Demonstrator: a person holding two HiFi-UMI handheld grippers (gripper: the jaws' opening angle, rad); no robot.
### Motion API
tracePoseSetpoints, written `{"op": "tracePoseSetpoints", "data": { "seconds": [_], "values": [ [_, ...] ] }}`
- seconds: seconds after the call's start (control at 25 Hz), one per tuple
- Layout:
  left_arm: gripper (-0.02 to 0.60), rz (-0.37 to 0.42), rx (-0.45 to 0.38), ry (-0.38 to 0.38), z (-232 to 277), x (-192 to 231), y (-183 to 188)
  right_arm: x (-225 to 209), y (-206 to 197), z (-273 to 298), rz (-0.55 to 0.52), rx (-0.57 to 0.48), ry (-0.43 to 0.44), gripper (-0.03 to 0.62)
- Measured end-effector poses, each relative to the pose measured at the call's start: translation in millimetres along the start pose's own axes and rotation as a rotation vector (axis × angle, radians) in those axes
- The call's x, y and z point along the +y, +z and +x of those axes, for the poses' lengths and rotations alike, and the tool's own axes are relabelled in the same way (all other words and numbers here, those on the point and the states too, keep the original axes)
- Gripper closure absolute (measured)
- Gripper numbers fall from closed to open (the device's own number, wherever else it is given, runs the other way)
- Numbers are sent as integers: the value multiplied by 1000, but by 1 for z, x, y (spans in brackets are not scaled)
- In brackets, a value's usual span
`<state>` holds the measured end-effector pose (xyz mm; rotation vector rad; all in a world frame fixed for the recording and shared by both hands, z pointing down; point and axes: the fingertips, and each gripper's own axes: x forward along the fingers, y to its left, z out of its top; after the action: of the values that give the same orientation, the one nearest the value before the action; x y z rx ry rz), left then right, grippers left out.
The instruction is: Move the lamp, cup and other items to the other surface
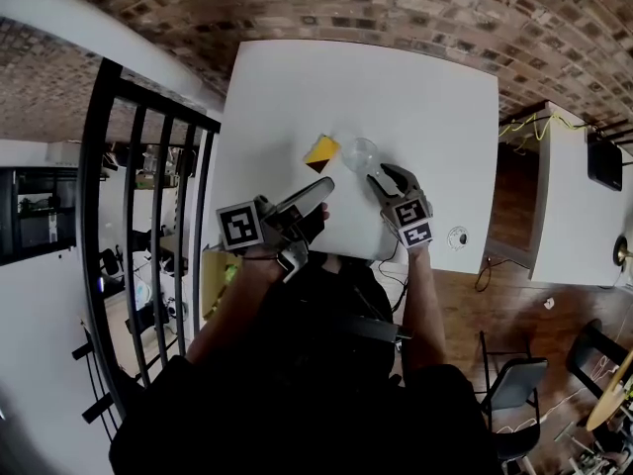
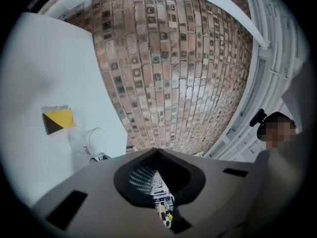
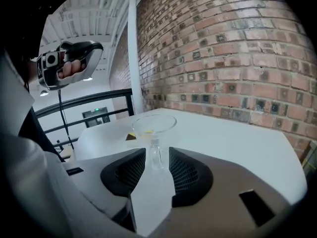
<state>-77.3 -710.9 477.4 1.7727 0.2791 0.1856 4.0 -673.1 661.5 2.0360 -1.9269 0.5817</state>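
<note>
A clear glass cup (image 1: pixel 360 152) stands on the white table (image 1: pixel 415 97), next to a yellow and black card (image 1: pixel 321 151). My right gripper (image 1: pixel 381 174) is just behind the cup. In the right gripper view the cup's handle (image 3: pixel 154 155) sits between the pads of the right gripper (image 3: pixel 157 153), with a thin gap on each side. My left gripper (image 1: pixel 324 186) is held in the air over the table's near edge, left of the cup, jaws together and empty. The left gripper view shows the cup (image 2: pixel 91 143) and the card (image 2: pixel 58 119) below left.
A brick wall (image 1: pixel 396 8) runs behind the table. A black railing (image 1: pixel 148 216) stands on the left. A second white table (image 1: pixel 564 206) with a black item (image 1: pixel 604 161) is on the right, past a strip of wooden floor. A cable socket (image 1: pixel 457 237) lies near the table's front right corner.
</note>
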Motion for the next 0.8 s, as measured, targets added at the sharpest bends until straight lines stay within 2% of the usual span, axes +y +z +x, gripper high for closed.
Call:
{"op": "tracePoseSetpoints", "data": {
  "seconds": [0.2,0.28,0.4,0.64,0.8],
  "values": [
    [580,2,-17,14,-5,0,4,4,-1,9,-125,28,5,473],
    [580,1,-21,15,-6,-1,6,5,1,9,-155,32,-4,532],
    [580,1,-20,10,-5,-2,6,5,1,9,-163,34,-14,539],
    [580,6,-7,-9,-2,-8,5,9,5,3,-61,18,-29,543],
    [580,2,1,-22,-3,-11,3,10,7,-5,97,-8,-35,545]
  ]
}}
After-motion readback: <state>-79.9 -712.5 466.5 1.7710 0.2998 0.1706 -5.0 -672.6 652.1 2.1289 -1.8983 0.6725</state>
